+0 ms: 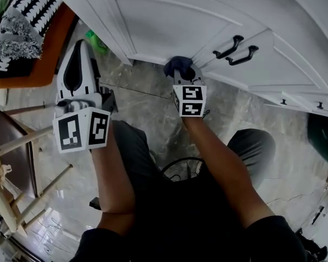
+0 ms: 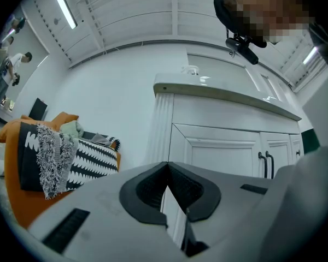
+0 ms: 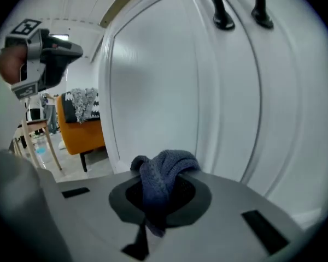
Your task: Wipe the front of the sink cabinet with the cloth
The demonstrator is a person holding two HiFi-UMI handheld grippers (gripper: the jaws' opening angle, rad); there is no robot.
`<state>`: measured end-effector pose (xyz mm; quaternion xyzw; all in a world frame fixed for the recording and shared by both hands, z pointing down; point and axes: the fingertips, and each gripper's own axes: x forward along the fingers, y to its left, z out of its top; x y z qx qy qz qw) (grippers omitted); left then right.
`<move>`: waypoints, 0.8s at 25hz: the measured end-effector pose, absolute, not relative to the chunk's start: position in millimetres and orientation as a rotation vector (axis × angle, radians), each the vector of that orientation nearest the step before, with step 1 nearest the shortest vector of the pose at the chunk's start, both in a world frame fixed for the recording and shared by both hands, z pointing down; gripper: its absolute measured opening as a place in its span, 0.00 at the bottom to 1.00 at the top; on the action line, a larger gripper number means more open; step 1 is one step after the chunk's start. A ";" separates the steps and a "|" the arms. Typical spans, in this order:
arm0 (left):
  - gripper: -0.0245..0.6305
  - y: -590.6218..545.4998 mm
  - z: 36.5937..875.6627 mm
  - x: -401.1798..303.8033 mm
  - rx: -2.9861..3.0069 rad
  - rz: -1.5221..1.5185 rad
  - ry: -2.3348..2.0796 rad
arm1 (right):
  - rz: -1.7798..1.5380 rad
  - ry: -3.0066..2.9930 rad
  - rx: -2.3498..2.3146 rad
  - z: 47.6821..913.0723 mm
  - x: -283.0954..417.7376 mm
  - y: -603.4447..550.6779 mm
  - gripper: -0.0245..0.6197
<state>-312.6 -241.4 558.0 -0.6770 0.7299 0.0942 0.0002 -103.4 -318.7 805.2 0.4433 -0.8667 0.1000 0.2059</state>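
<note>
- right gripper is clamped on the cloth, a dark blue bunch that hides the jaw tips
- cloth sits at the bottom edge of the white sink cabinet door; can't tell if it's actually touching
- black handles are further along the door
- left gripper hangs off to the side, jaws together, nothing in them
- orange sofa behind it is half cut off
</note>
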 end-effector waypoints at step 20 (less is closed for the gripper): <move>0.04 -244.1 560.5 -305.9 -2.157 0.293 2.272 | -0.052 -2.956 1.165 578.1 -189.7 -308.9 0.06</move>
